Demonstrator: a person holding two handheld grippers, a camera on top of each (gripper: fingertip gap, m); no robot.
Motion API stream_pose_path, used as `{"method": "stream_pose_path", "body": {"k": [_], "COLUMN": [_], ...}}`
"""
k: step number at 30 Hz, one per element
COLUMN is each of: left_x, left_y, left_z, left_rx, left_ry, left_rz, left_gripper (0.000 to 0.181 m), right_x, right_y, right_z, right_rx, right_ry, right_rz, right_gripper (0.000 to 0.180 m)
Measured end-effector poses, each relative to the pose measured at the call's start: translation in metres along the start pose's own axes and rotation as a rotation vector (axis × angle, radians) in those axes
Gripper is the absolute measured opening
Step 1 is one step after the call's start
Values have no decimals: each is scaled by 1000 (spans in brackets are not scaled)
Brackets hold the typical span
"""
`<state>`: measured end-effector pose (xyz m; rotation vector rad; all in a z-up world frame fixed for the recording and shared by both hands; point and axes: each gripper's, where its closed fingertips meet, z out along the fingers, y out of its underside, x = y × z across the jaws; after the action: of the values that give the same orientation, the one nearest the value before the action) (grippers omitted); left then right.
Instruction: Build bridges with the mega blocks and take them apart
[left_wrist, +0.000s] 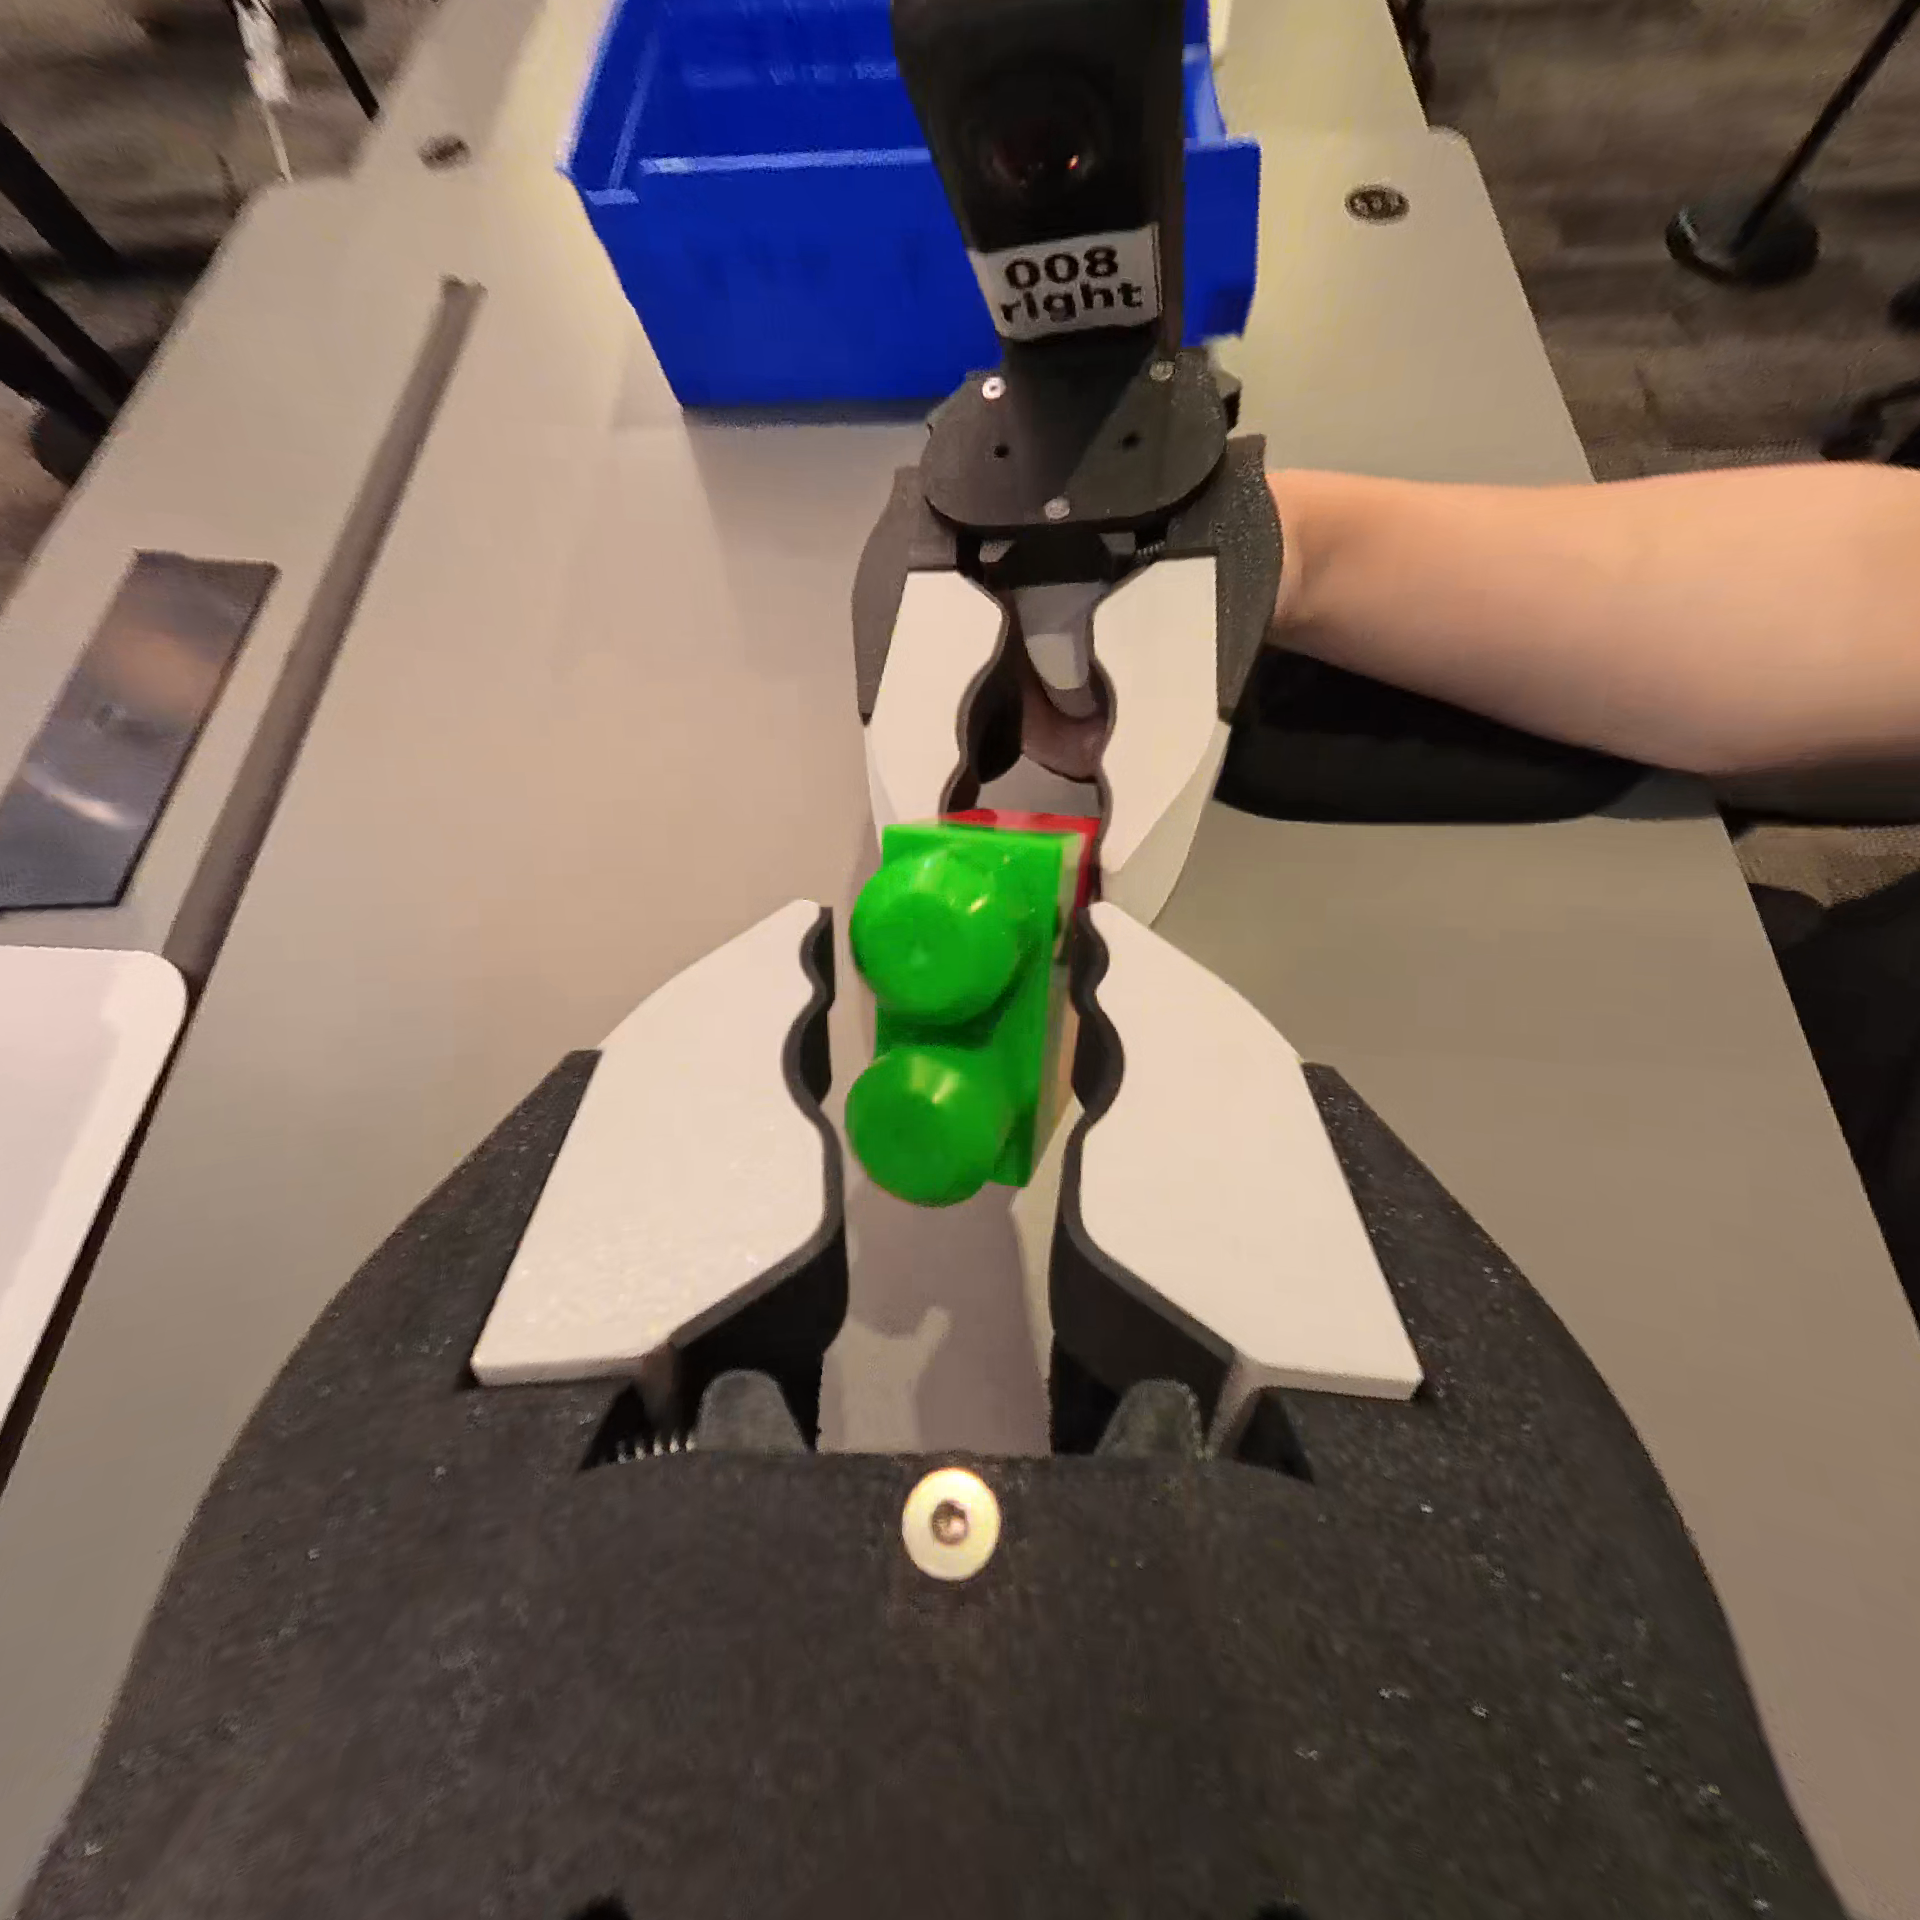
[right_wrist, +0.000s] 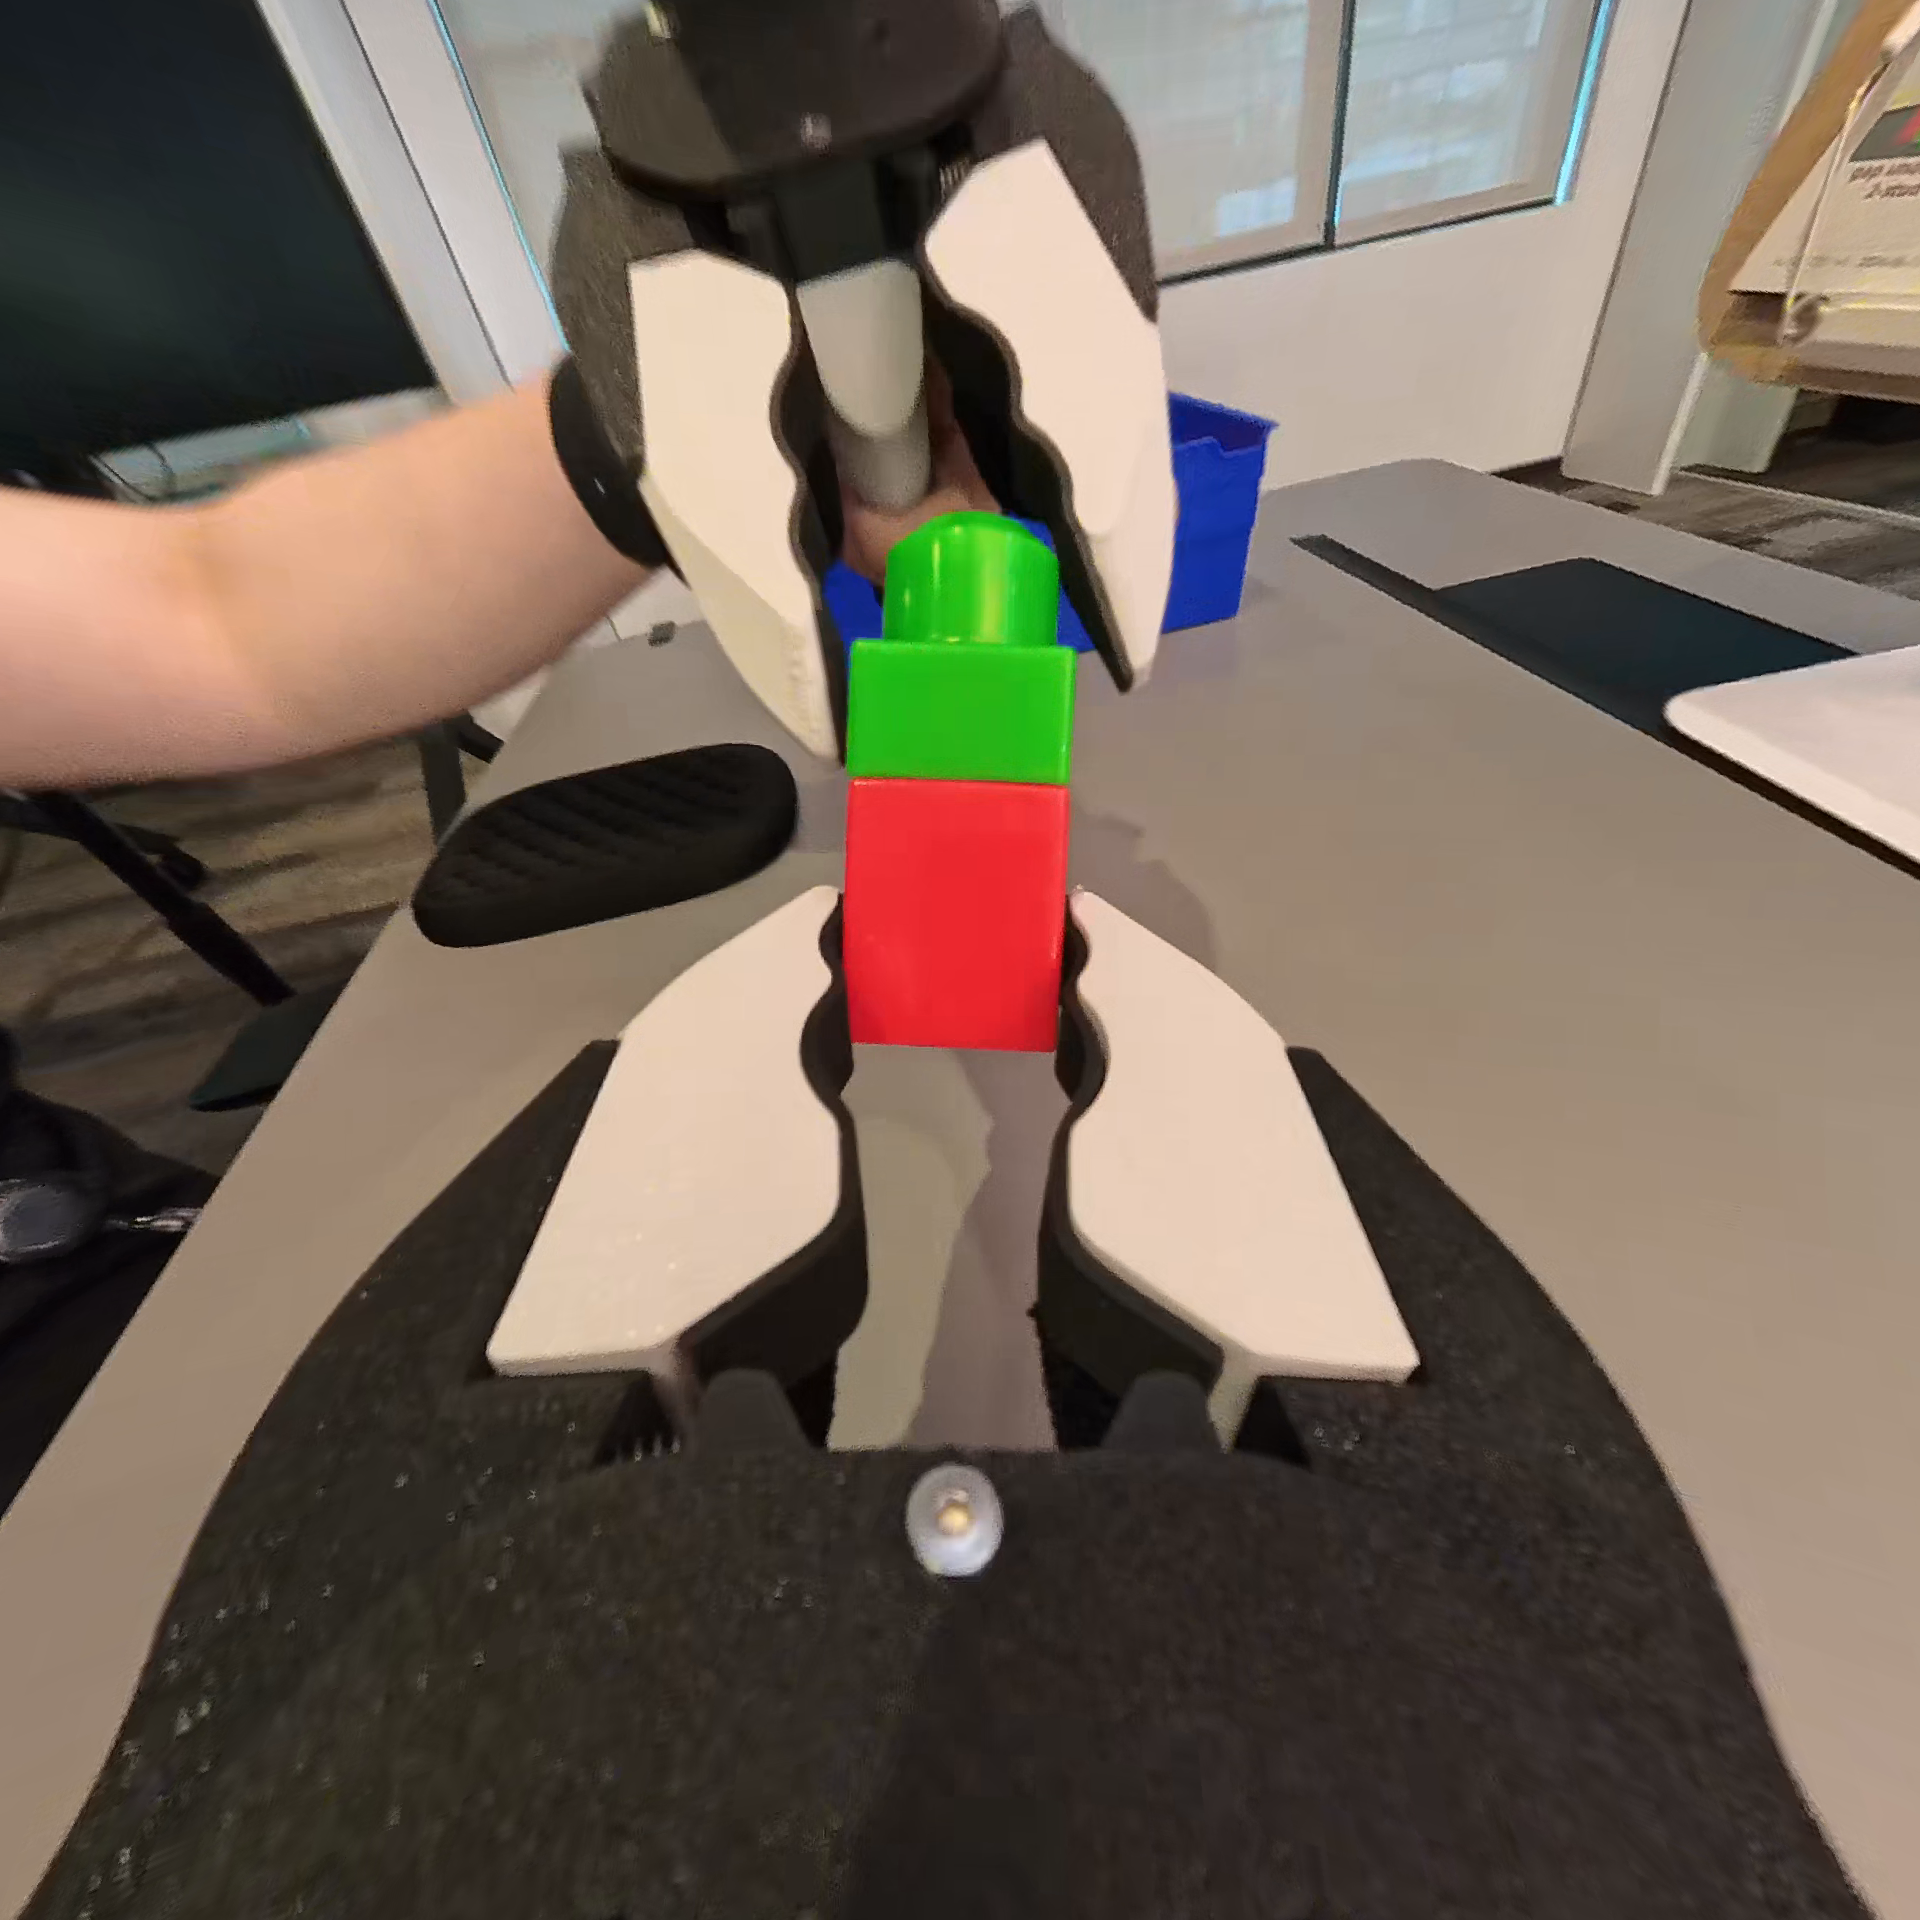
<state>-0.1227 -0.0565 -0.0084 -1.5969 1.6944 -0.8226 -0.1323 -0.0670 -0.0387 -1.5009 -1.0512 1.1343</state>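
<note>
A green two-stud block (left_wrist: 956, 1018) is joined to a red block (right_wrist: 951, 914), and both are held off the grey table (left_wrist: 520, 727). In the right wrist view the green block (right_wrist: 961, 712) sits on top of the red one. My left gripper (left_wrist: 956, 935) is shut on the green block's sides; in the right wrist view it (right_wrist: 971, 696) comes down from above. My right gripper (right_wrist: 956, 935) is shut on the red block. In the left wrist view it (left_wrist: 1023, 862) faces me, with only the red block's top edge (left_wrist: 1029, 826) showing behind the green one.
A blue bin (left_wrist: 790, 260) stands at the table's far end and also shows in the right wrist view (right_wrist: 1216, 499). A white board (left_wrist: 62, 1143) lies at the left edge. A dark plate (left_wrist: 135, 727) and a groove (left_wrist: 343, 582) are set in the table. A person's forearm (left_wrist: 1558, 623) reaches in from the right. Only a small space, under 4 cm, lies between the two pairs of fingers. Both grippers' tips are roughly 40 cm from the groove (left_wrist: 343, 582).
</note>
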Motion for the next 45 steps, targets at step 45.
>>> {"method": "stream_pose_path", "body": {"k": [45], "left_x": [-22], "left_y": [-22], "left_z": [-47], "left_rx": [455], "left_ry": [4], "left_rz": [-53], "left_gripper": [33], "right_x": [20], "right_y": [-55], "right_z": [10], "right_rx": [-220], "right_ry": [-151], "right_rz": [-122], "right_gripper": [35]}}
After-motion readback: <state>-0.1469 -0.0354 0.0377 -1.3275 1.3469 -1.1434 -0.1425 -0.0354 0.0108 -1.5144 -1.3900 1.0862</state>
